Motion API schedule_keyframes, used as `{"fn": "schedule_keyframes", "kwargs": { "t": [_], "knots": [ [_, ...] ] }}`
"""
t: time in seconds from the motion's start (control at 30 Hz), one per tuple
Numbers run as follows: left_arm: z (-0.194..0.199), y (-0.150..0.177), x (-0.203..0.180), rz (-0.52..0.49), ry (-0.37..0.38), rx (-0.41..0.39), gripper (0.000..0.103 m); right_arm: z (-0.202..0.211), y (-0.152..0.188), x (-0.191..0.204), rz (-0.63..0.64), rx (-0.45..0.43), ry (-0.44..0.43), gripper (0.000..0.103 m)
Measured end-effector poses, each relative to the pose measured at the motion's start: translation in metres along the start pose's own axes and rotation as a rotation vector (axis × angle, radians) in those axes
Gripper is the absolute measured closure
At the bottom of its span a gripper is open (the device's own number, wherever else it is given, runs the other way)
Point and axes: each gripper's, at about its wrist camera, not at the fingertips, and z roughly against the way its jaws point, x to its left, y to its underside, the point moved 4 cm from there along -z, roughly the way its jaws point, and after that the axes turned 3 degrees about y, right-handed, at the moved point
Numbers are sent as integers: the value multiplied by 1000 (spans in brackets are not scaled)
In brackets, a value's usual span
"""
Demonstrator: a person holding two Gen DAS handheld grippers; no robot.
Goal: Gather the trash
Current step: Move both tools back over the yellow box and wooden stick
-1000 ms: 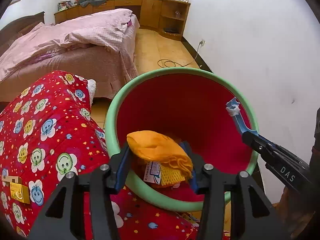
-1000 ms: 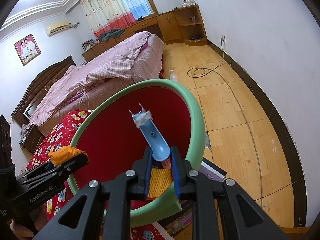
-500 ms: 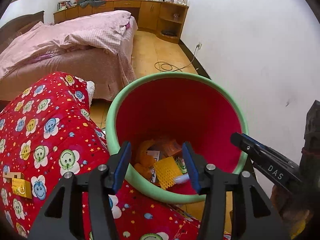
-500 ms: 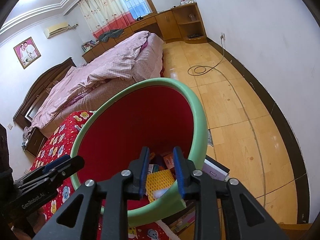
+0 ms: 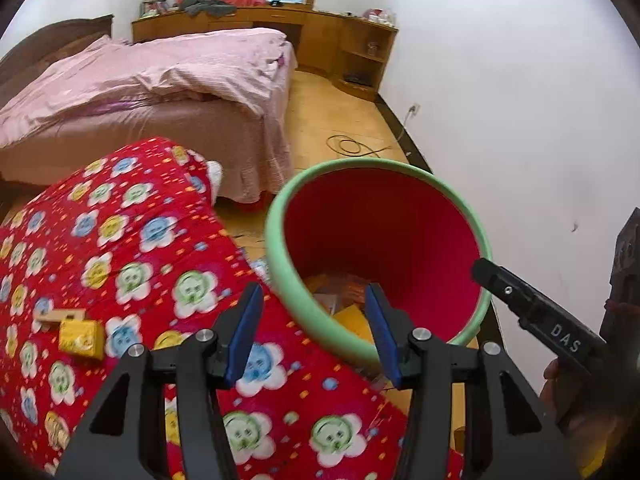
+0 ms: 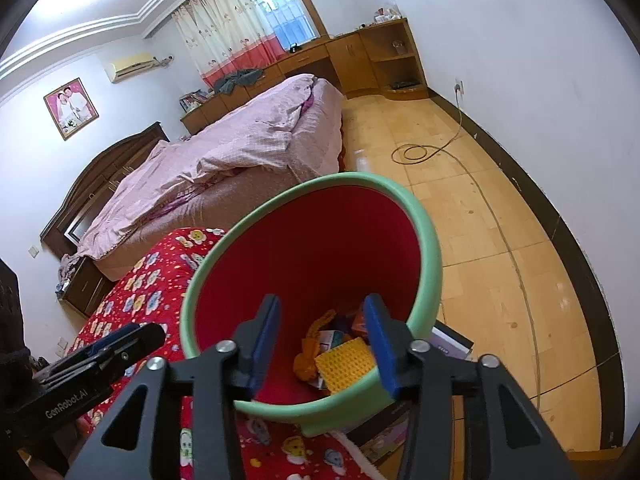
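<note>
Bedroom floor, red bin (image 6: pixel 316 248) dead ahead; next trash sits left.
We've got both sets of jaws apart and empty, right gripper (image 6: pixel 322 344) having just opened; yellow packet (image 5: pixel 80 338) on the quilt (image 5: pixel 132 248) lies left of our left gripper (image 5: pixel 312 328), the nearer one.

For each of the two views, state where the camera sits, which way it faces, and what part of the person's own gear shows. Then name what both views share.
Left wrist: on the left tool, looking down over the red quilt into the bin; the right tool shows.
Right wrist: on the right tool, looking into the bin at the trash; the left tool shows.
Shared: bin, quilt, bed.
</note>
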Motion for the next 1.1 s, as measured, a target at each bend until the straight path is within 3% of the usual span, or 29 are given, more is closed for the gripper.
{"fn": "schedule_keyframes", "kwargs": {
  "t": [0.43,1.1],
  "knots": [
    [49,25,61,121,-101,-43,50,15,12,28,16,8,-30,32],
    [110,74,171,337,-288,-82,50,15,52,132,140,87,-144,26]
  ]
}}
